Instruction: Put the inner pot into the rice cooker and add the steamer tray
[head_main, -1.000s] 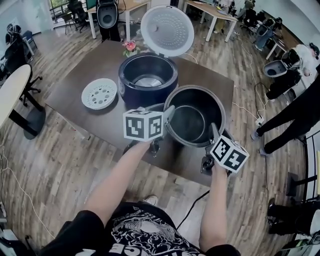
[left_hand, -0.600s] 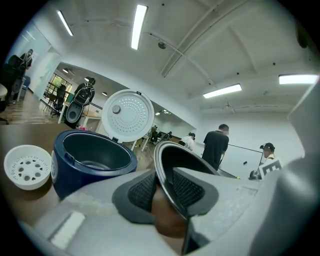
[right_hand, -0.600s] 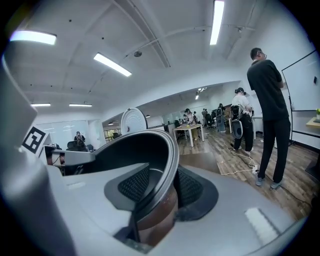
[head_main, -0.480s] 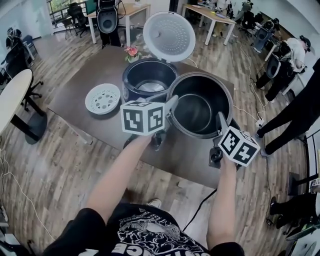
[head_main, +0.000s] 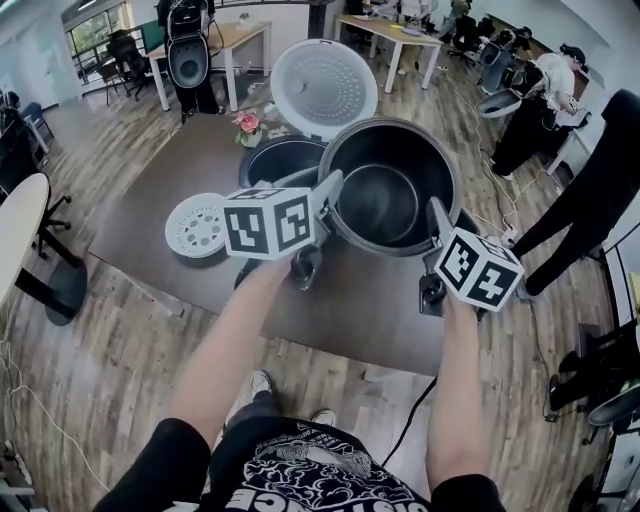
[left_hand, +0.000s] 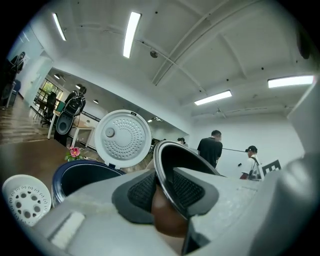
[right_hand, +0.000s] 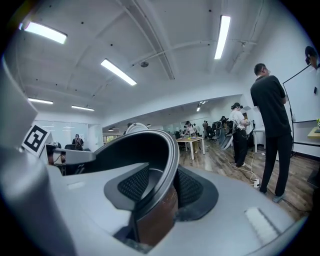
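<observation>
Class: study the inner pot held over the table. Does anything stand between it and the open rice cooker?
Nothing visible blocks the inner pot: the rice cooker has its lid raised, and the steamer tray lies apart on the table.

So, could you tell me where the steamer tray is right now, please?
In the head view the steamer tray lies flat on the table, left of the open rice cooker, untouched.

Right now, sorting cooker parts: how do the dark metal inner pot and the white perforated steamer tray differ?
The dark metal inner pot is held off the brown table; the white perforated steamer tray lies on it. Pot deep and solid, tray shallow and holed. Both are round.
</observation>
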